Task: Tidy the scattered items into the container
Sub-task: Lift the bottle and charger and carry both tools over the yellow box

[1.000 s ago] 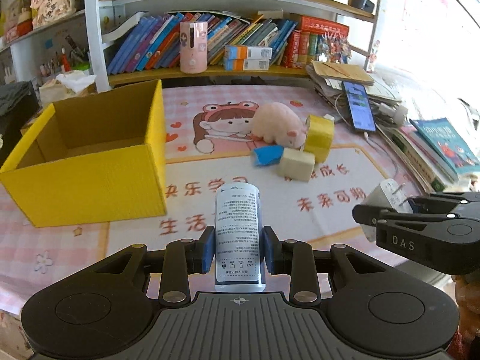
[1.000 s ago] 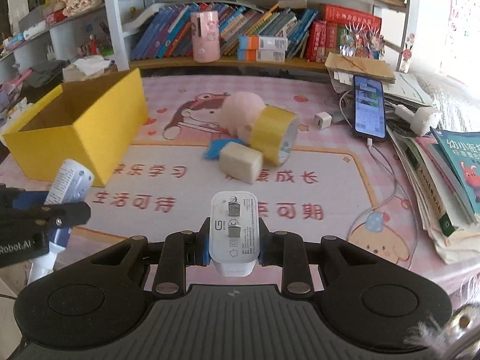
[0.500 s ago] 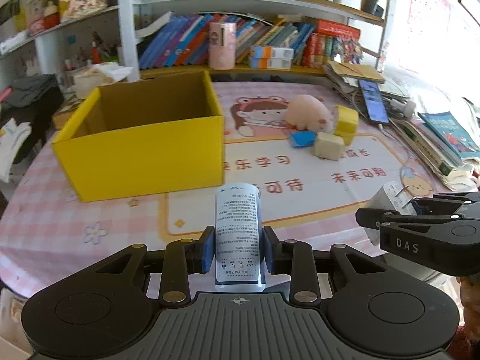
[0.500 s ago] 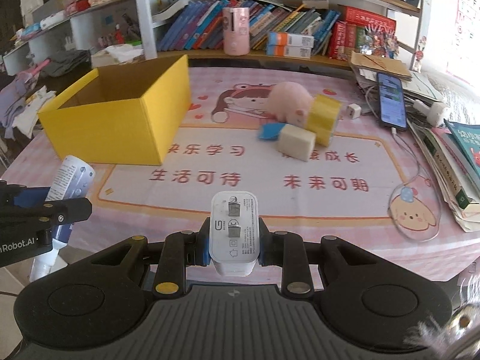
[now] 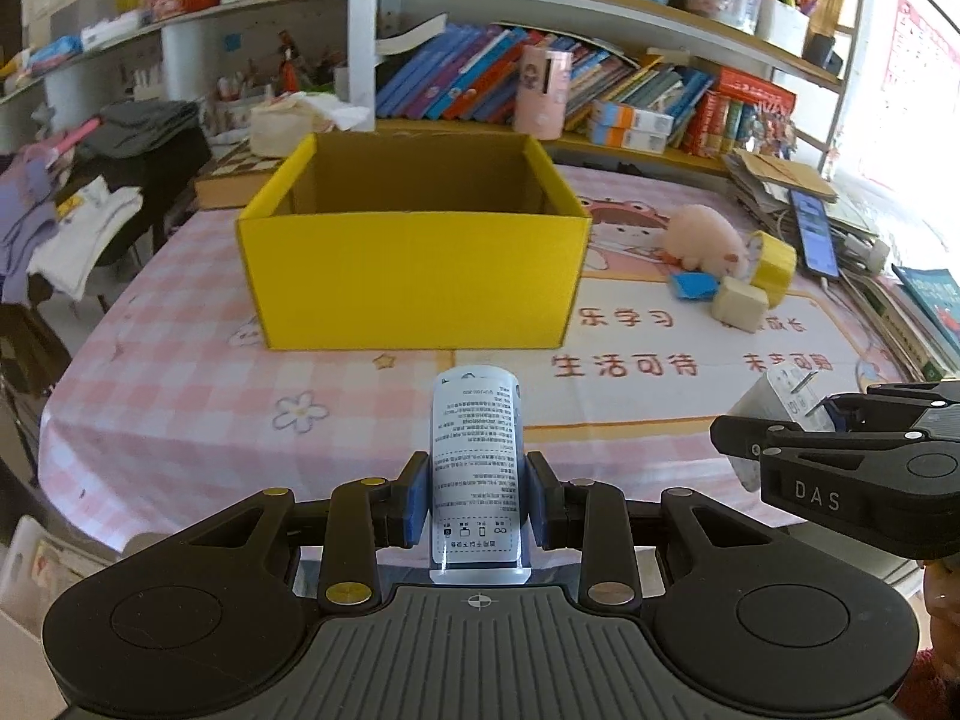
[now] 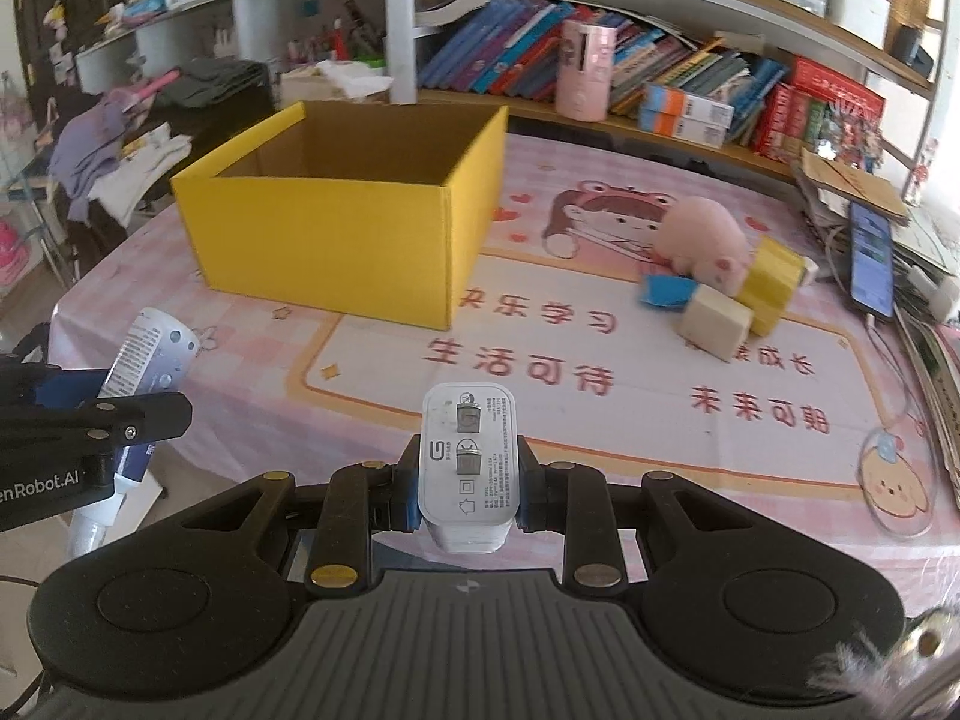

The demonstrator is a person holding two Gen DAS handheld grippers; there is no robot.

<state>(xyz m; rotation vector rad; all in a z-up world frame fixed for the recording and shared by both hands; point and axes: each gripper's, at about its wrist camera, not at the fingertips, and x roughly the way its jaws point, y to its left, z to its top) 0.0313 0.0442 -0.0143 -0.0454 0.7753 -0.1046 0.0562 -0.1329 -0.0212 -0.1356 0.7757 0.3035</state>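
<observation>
My left gripper (image 5: 477, 501) is shut on a white tube with printed text (image 5: 475, 468), held above the table's near edge in front of the open yellow box (image 5: 414, 282). My right gripper (image 6: 468, 489) is shut on a white charger plug (image 6: 469, 459). In the right wrist view the box (image 6: 336, 240) stands to the upper left and the left gripper's tube (image 6: 150, 360) shows at the left edge. A pink plush toy (image 5: 708, 237), a yellow tape roll (image 5: 774, 261), a cream block (image 5: 739, 303) and a blue piece (image 5: 693, 285) lie to the right of the box.
A pink patterned cloth (image 5: 192, 372) covers the table. A phone (image 6: 870, 258) on a cable and stacked books (image 5: 924, 300) lie at the right edge. Shelves of books (image 5: 540, 84) run behind the table, with clothes piled (image 5: 90, 192) at the left.
Both grippers have swung left along the table's near edge, each keeping its object. The yellow box now sits straight ahead of the left gripper, and the scattered items have shifted right in both views.
</observation>
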